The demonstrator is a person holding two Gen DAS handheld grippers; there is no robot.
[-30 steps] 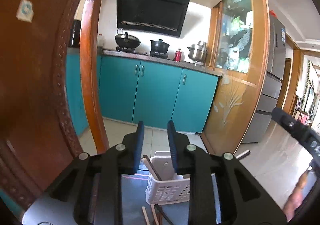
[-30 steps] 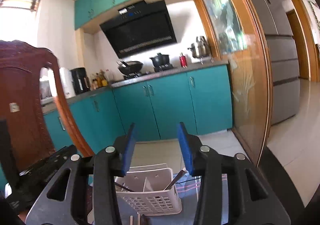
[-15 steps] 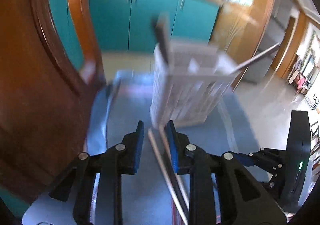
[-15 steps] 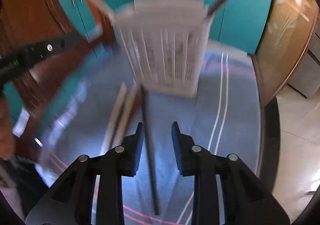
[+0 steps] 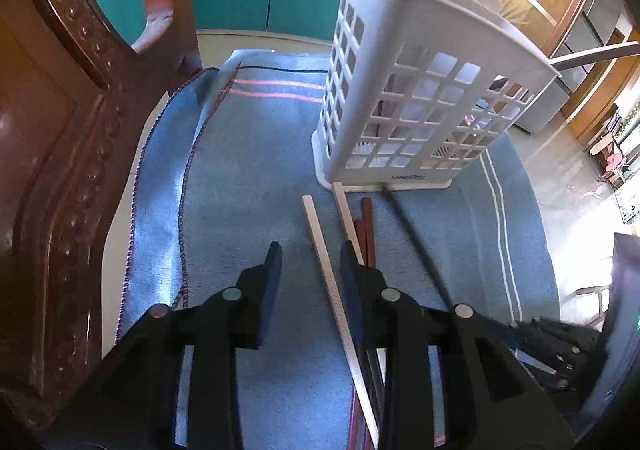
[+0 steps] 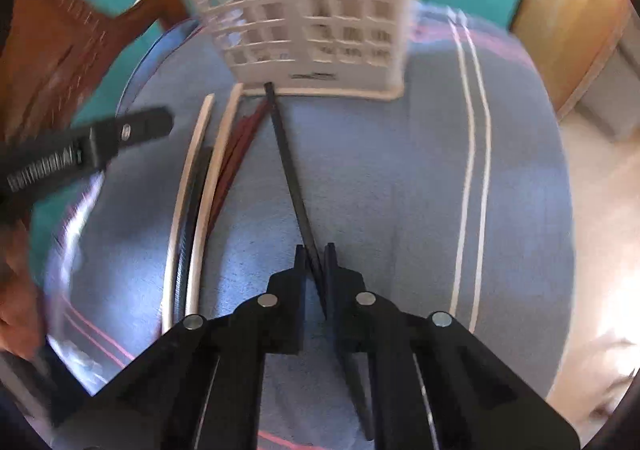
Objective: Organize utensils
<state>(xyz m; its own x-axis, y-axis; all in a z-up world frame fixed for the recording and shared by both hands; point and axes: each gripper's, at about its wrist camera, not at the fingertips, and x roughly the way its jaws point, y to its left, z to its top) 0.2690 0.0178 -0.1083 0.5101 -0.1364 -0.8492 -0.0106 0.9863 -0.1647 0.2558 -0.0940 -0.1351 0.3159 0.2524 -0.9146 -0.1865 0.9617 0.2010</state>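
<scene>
Right gripper (image 6: 316, 250), low in the frame, is clamped on the black chopstick (image 6: 289, 158). Left gripper (image 5: 310, 254) is opening, one pale chopstick (image 5: 326, 264) between its jaws, untouched.

Two pale chopsticks (image 5: 326, 262), two red chopsticks (image 5: 367, 228), one black chopstick (image 6: 290, 166), one basket (image 5: 420, 90).

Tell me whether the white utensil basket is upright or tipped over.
Upright. The white utensil basket stands on its base on the blue cloth, with utensil handles sticking out of its open top.
</scene>
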